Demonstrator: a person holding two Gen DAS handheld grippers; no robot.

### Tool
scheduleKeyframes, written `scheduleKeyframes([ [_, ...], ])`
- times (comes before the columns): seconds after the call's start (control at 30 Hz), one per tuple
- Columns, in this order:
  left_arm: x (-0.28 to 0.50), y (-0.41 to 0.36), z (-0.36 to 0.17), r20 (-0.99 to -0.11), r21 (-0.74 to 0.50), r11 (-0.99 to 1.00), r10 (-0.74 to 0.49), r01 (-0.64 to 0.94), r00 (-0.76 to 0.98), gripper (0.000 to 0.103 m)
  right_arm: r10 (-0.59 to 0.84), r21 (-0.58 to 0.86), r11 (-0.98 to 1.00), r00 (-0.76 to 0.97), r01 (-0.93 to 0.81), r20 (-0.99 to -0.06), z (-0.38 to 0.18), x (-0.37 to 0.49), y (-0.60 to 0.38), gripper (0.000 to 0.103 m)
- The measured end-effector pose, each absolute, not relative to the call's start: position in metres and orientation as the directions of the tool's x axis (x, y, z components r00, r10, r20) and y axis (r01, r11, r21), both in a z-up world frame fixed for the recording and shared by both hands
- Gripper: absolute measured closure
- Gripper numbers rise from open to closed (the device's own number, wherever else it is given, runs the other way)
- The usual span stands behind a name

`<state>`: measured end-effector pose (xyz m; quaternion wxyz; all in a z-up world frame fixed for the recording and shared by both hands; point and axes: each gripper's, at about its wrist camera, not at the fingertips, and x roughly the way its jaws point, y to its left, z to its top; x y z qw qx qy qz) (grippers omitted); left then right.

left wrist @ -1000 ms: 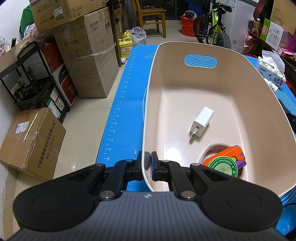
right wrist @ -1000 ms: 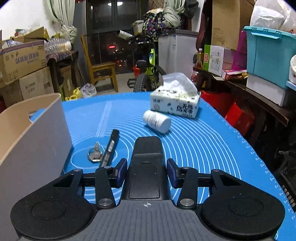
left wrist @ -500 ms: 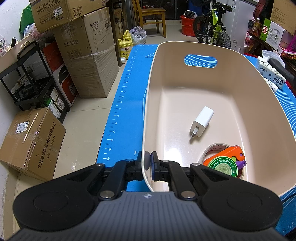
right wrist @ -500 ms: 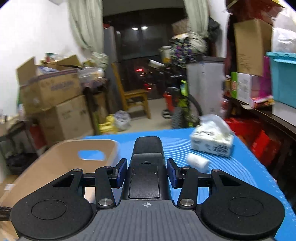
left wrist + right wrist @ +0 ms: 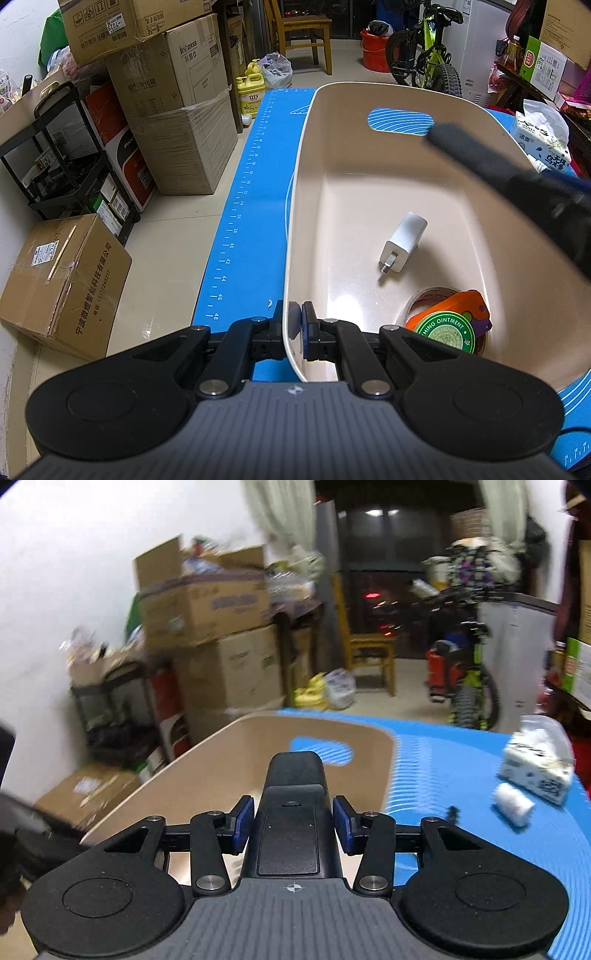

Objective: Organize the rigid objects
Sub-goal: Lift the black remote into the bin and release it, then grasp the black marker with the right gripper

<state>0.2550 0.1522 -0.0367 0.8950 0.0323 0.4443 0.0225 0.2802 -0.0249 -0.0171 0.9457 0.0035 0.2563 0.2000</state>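
A beige bin (image 5: 491, 229) stands on the blue mat (image 5: 243, 206). My left gripper (image 5: 295, 326) is shut on the bin's near left rim. Inside lie a white charger (image 5: 404, 242), a tape roll (image 5: 424, 299), an orange object (image 5: 461, 301) and a green ointment tin (image 5: 445, 330). My right gripper (image 5: 293, 825) is shut on a black remote (image 5: 293, 819) and holds it above the bin (image 5: 229, 775). In the left wrist view the remote (image 5: 476, 151) reaches in over the bin from the right.
A tissue pack (image 5: 537, 760), a white bottle (image 5: 513, 805) and a small dark object (image 5: 452, 812) lie on the mat right of the bin. Cardboard boxes (image 5: 177, 122), a black rack (image 5: 62, 155), a chair and a bicycle (image 5: 430, 55) stand on the floor beyond.
My right gripper has lifted the remote and swung it left, from over the mat to above the bin. The left gripper and bin have not moved.
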Motion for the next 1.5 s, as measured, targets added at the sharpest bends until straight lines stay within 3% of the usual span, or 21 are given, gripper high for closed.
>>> scheduleKeyframes([
  [0.37,0.255,0.152,-0.037,-0.794,0.078,0.997,0.070,-0.012,0.604,0.094,0.397,0.074,0.884,0.657,-0.462,-0.641,-0.033,0.287,0.008,0.051],
  [0.53,0.255,0.152,-0.037,-0.794,0.078,0.997,0.070,-0.012,0.604,0.094,0.425,0.110,0.876,0.643,-0.470,-0.637,-0.031,0.289,0.002,0.051],
  [0.63,0.255,0.152,-0.037,-0.794,0.079,0.997,0.070,-0.012,0.604,0.094,0.440,0.130,0.876,0.660,-0.464,-0.609,-0.022,0.290,-0.007,0.042],
  [0.73,0.255,0.151,-0.037,-0.794,0.078,0.997,0.070,-0.012,0.604,0.094,0.445,0.147,0.883,0.695,-0.446,-0.565,-0.008,0.291,-0.022,0.040],
  [1.0,0.256,0.151,-0.037,-0.794,0.081,0.997,0.072,-0.012,0.603,0.094,0.370,0.182,0.929,0.781,-0.323,-0.503,0.009,0.305,-0.075,0.039],
  [1.23,0.255,0.151,-0.037,-0.794,0.085,0.996,0.075,-0.012,0.603,0.094,0.253,0.183,0.966,0.814,-0.182,-0.522,-0.014,0.327,-0.114,0.039],
  [1.5,0.255,0.153,-0.037,-0.795,0.093,0.996,0.079,-0.008,0.601,0.093,0.154,0.147,0.986,0.761,-0.078,-0.631,-0.072,0.357,-0.133,0.039],
])
